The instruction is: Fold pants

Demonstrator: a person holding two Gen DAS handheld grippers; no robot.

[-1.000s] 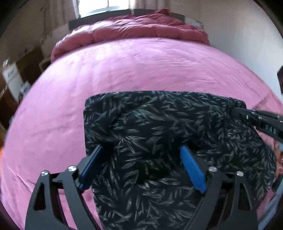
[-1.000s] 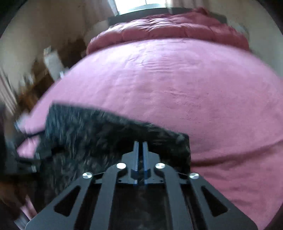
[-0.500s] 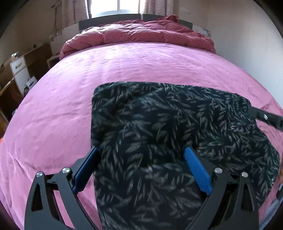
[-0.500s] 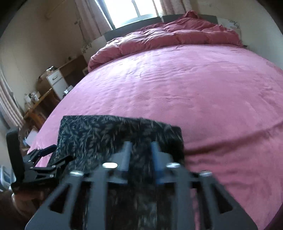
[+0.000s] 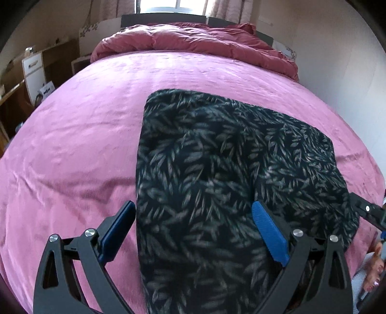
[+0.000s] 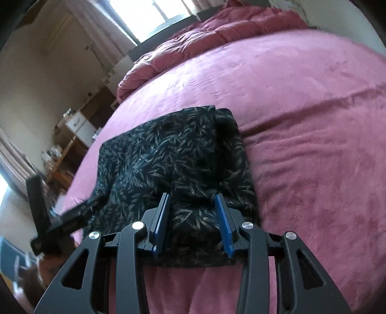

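Left claw [image 5: 193, 229] spread wide, right claw [image 6: 191, 215] parted, both angled downward

free: pink bedsheet [image 5: 72, 149] left and beyond the pants [image 5: 217, 169] | obstacles: bunched duvet [image 5: 193, 36] at bed head; dresser [image 5: 33, 70] off left edge

You are working in a bedroom of a home. A wide bed with a pink sheet [image 5: 79, 135] fills most of both views, a rumpled dark pink duvet [image 5: 193, 38] is piled at its head, and a window with curtains [image 5: 168, 3] is behind the headboard. Beside the bed stand wooden furniture and a small white drawer unit [image 5: 33, 70].
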